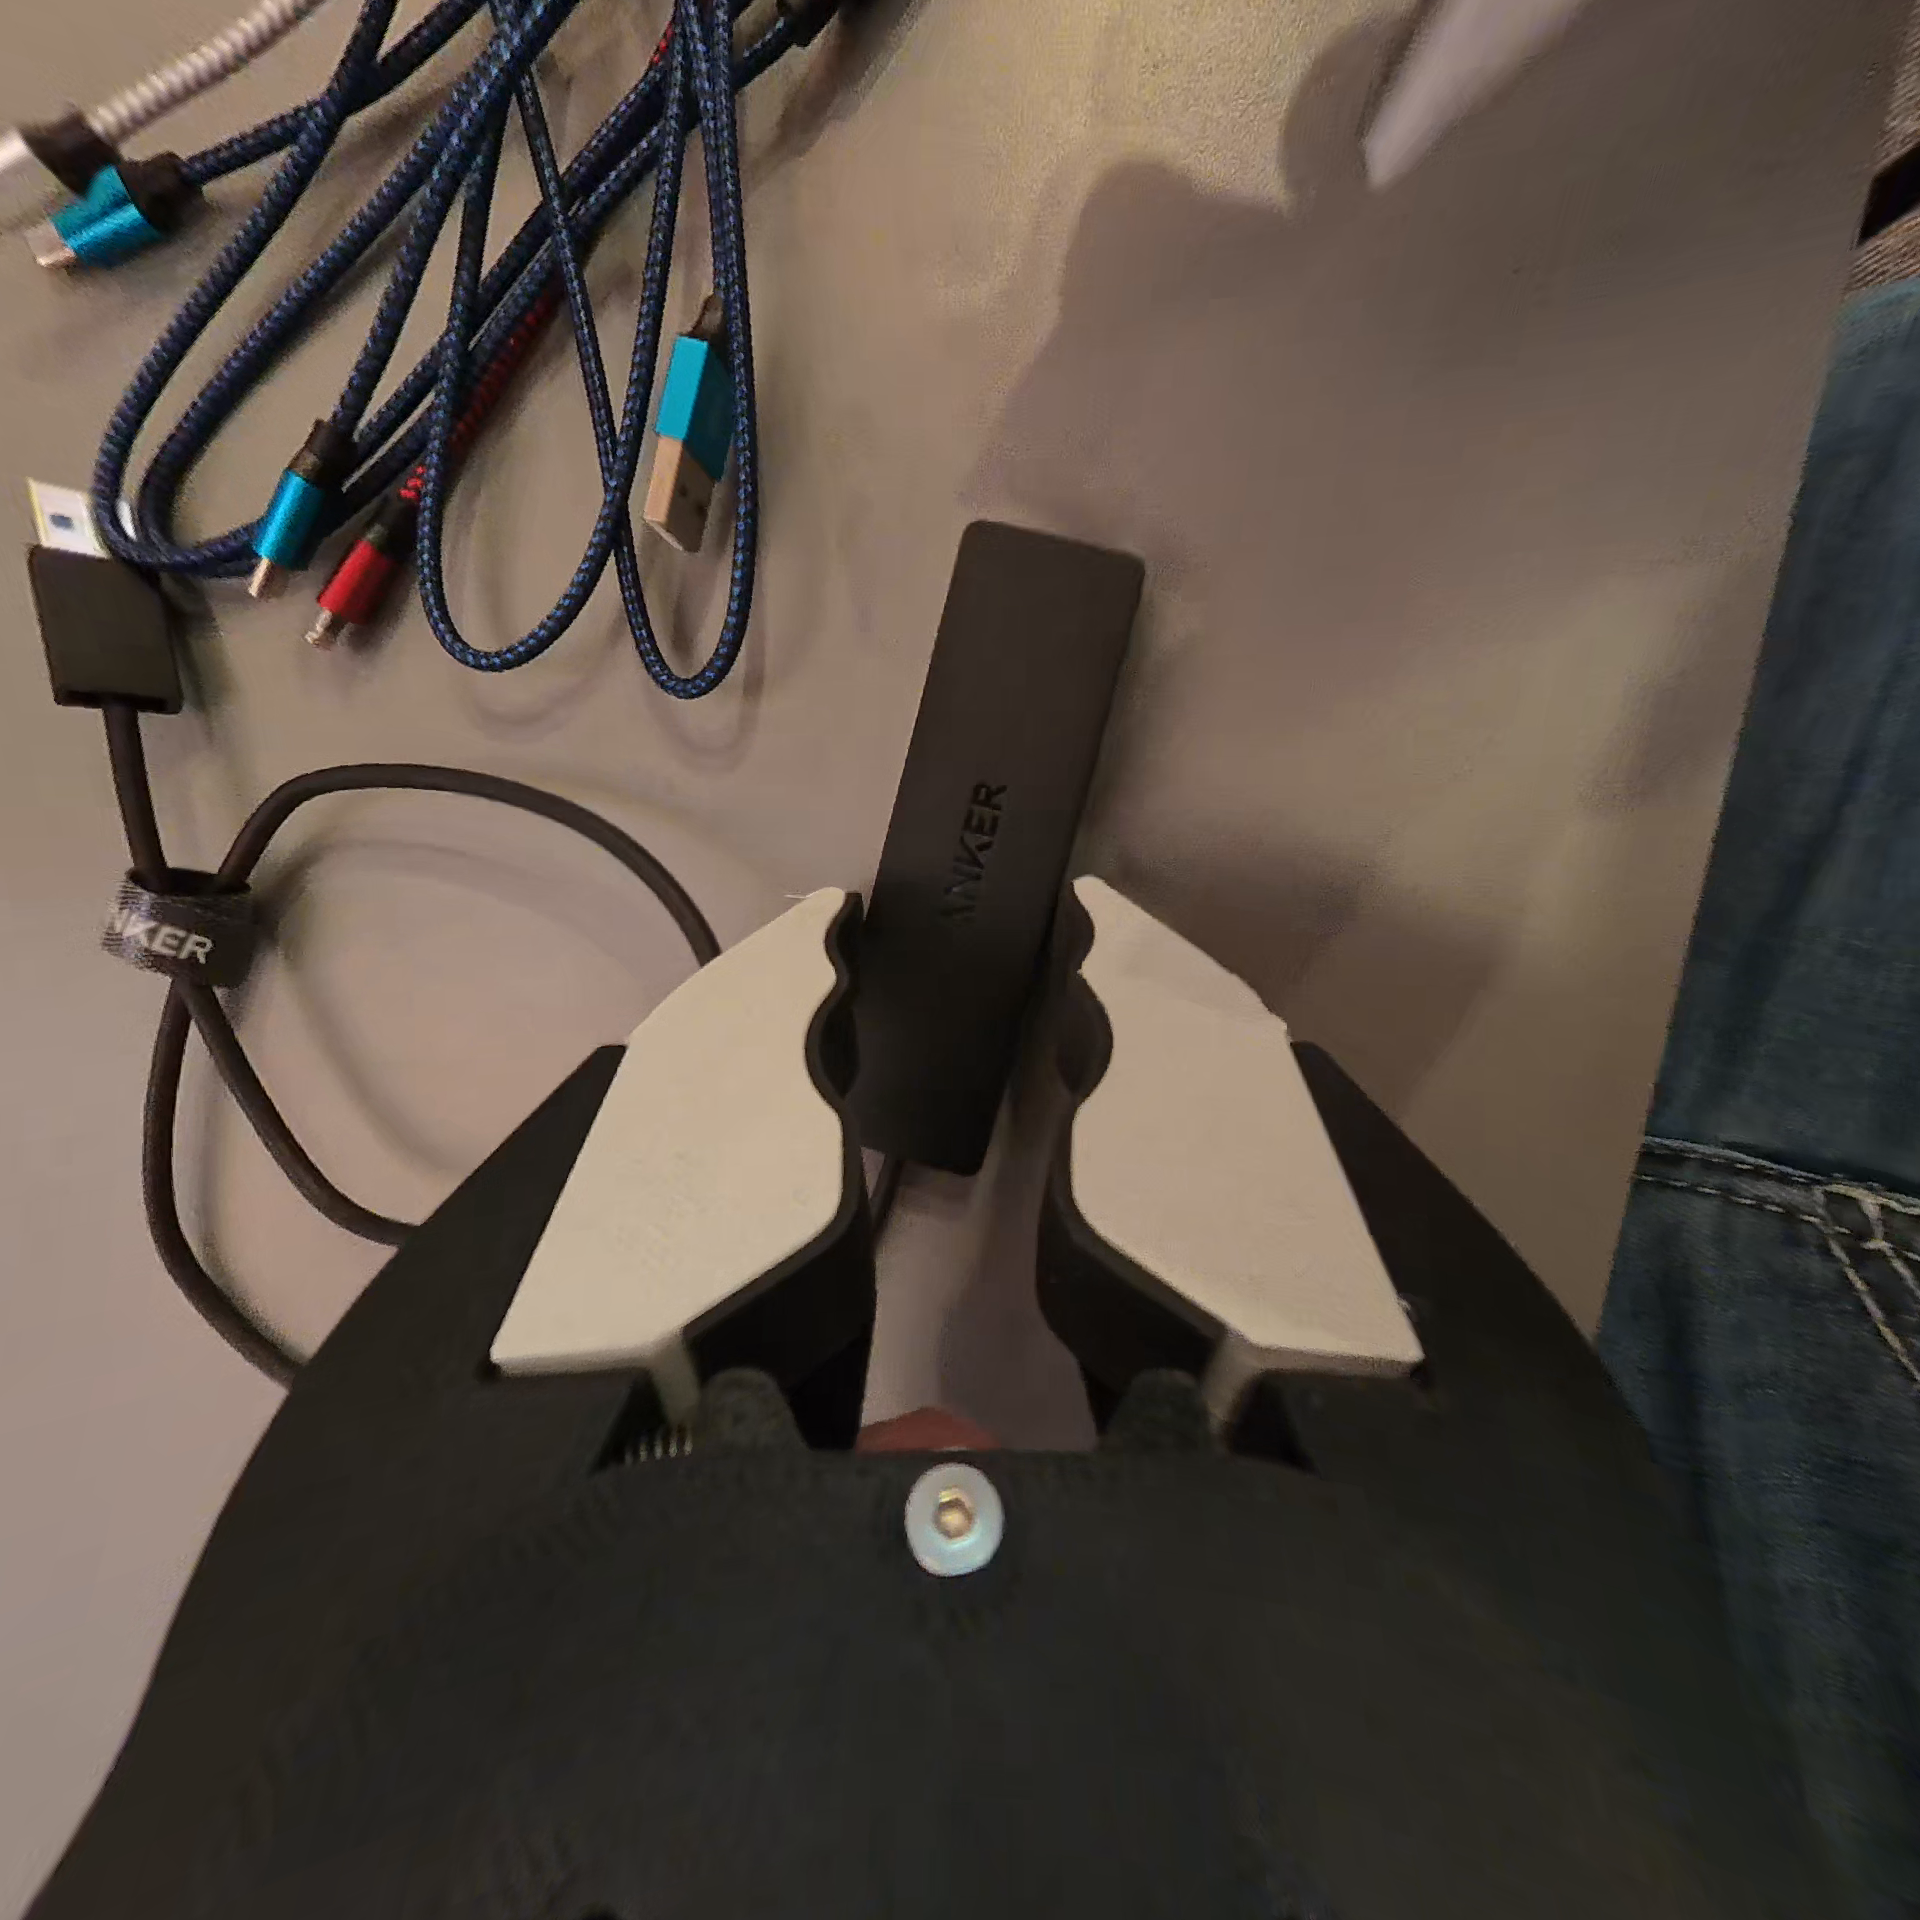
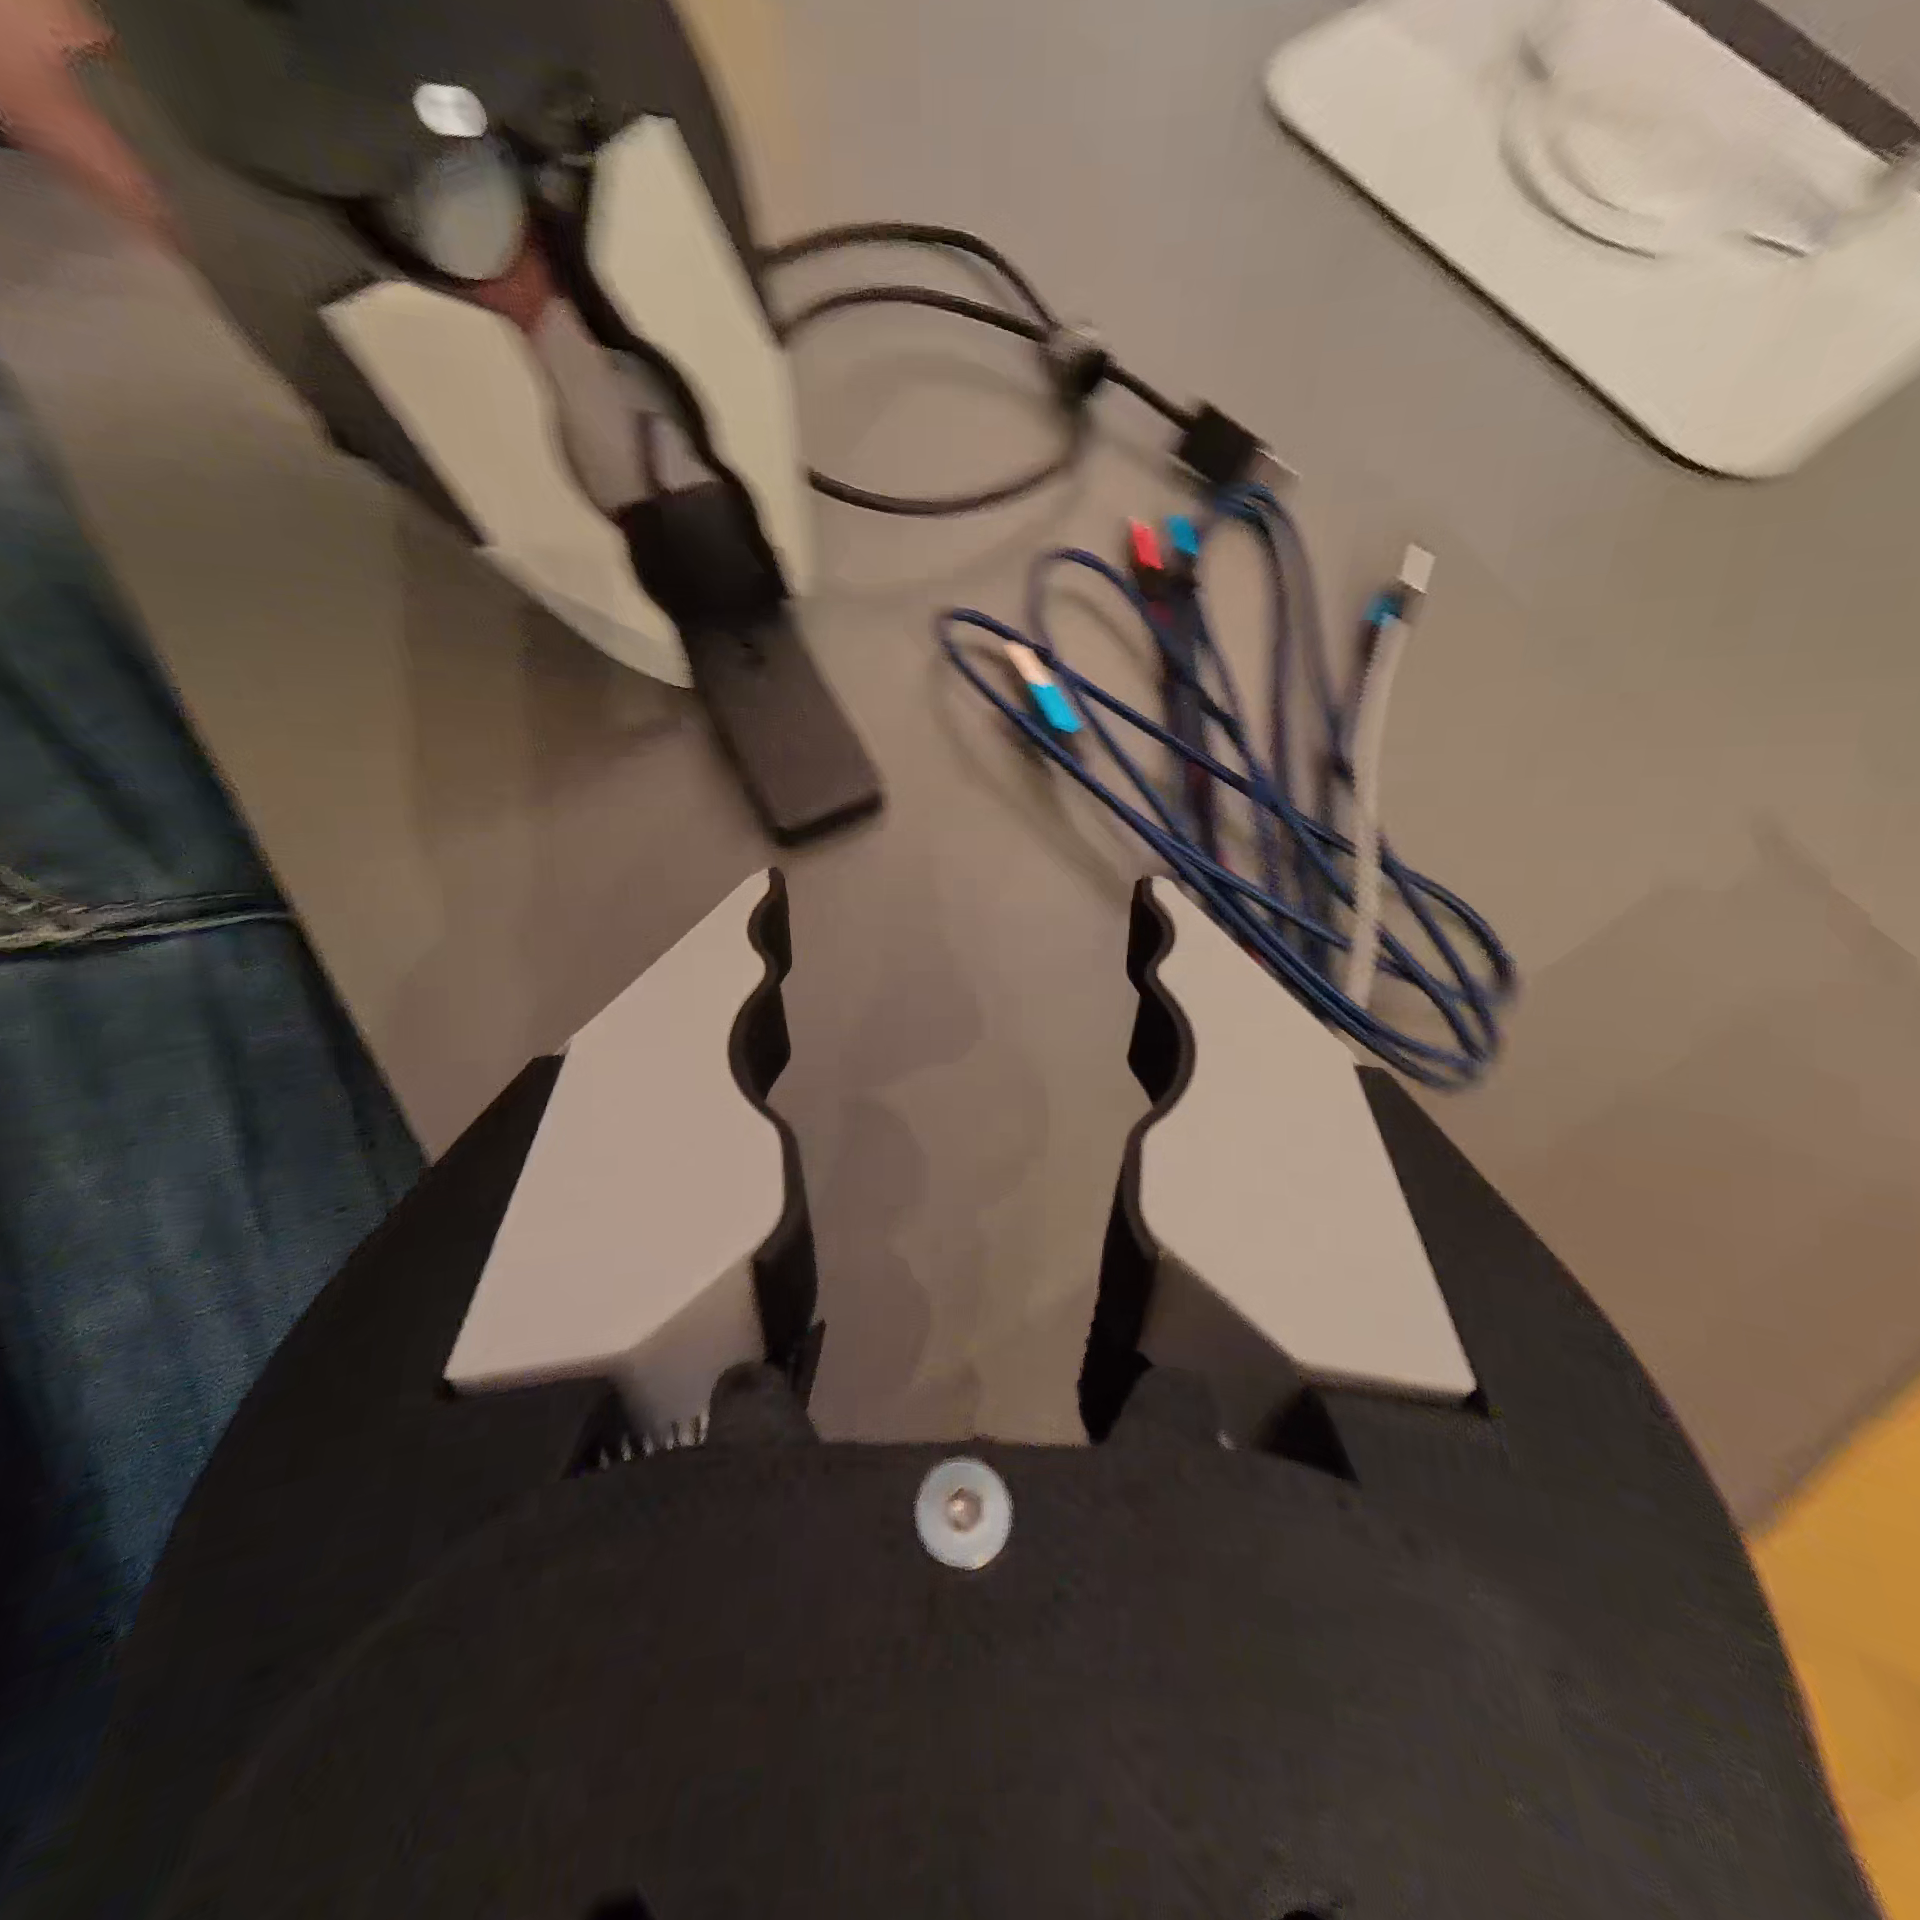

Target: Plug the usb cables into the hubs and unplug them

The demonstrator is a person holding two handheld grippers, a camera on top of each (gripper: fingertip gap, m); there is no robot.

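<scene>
My left gripper [image 1: 961, 914] is shut on the near end of a flat black USB hub [image 1: 1013, 748] that lies on the grey table; both show in the right wrist view too, the hub [image 2: 790, 738] and the left gripper [image 2: 717, 623]. The hub's black cord [image 1: 436, 790] loops to the left and ends in a black plug [image 1: 104, 634]. A bundle of blue braided USB cables [image 1: 540, 343] lies beyond, with a blue USB-A plug [image 1: 691, 436] nearest the hub. My right gripper [image 2: 956, 894] is open and empty above the table, short of the hub and left of the cables [image 2: 1299, 821].
A white flat pad [image 2: 1621, 239] with a clear round thing on it lies at the far right. A person's blue jeans [image 1: 1797, 935] border the table's edge. A grey braided cable [image 1: 197, 73] and a red-tipped plug [image 1: 353, 592] lie in the bundle. A yellowish floor [image 2: 1849, 1662] shows past the table edge. My right gripper's tips are some 7 centimeters from the blue USB-A plug [image 1: 691, 436]. It is also in sight in the right wrist view [image 2: 1035, 692].
</scene>
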